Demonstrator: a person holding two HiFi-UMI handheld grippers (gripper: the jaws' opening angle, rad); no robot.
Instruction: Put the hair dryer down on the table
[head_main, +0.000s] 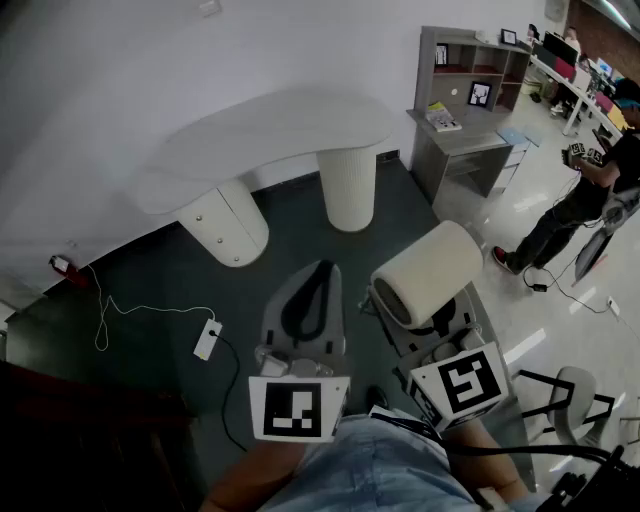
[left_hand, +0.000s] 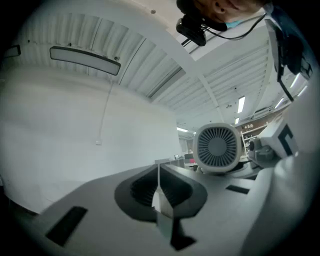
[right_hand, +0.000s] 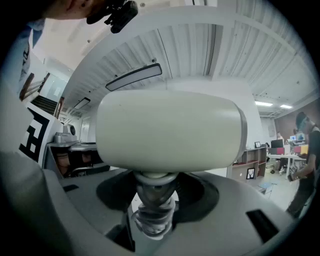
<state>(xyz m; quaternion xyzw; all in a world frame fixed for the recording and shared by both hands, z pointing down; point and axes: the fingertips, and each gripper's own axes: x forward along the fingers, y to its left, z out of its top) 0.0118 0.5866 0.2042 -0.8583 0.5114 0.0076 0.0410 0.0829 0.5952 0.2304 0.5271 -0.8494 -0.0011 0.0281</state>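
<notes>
Cream-coloured, barrel-bodied plastic hair dryer (head_main: 430, 272) was held clear of any surface, its handle clamped between the jaws of the right gripper (head_main: 420, 330). The left gripper (head_main: 305, 300) had its jaws together on nothing. The white, curved-top table (head_main: 270, 130) stood well apart ahead, so in my judgement the set-down remained wholly outstanding.

The right gripper (head_main: 425, 325) holds a cream hair dryer (head_main: 428, 272) above the dark floor (head_main: 150, 280), short of the white table (head_main: 270, 130) (curved, on two round legs). The left gripper (head_main: 320, 275) beside it carries nothing.
</notes>
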